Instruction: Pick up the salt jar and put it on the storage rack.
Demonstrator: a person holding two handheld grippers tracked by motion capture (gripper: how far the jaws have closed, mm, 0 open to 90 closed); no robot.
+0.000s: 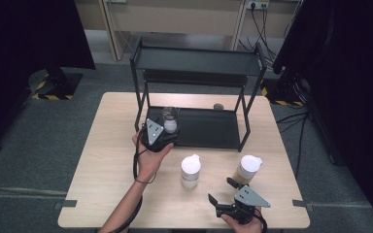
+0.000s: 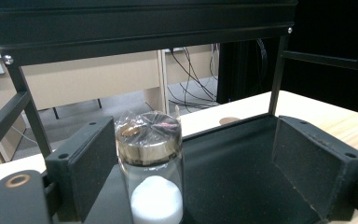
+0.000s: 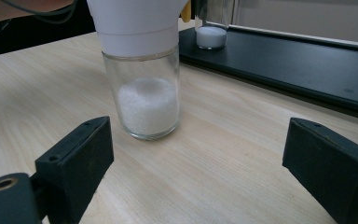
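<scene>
Left gripper [image 1: 167, 130] spread wide around the foil-capped jar [image 2: 150, 175] on the rack's bottom shelf [image 1: 209, 131], jar against one jaw only. Back out straight so it doesn't tip. Right gripper [image 1: 222, 190] spread, empty, facing the white-capped jar [image 3: 142, 70] on the table [image 1: 111, 160].

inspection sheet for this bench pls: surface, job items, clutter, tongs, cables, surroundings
Surface: wooden table, black rack on its far half.
Job's things: foil-topped jar of white powder on the rack's bottom shelf; two white-capped jars, one mid-table, one to its right.
Clutter: small round object behind the shelf.
Tongs: left tongs open around the foil-topped jar; right tongs open, empty.
Cables: wall cables; floor cables.
Surroundings: grey floor, dark screens.
</scene>
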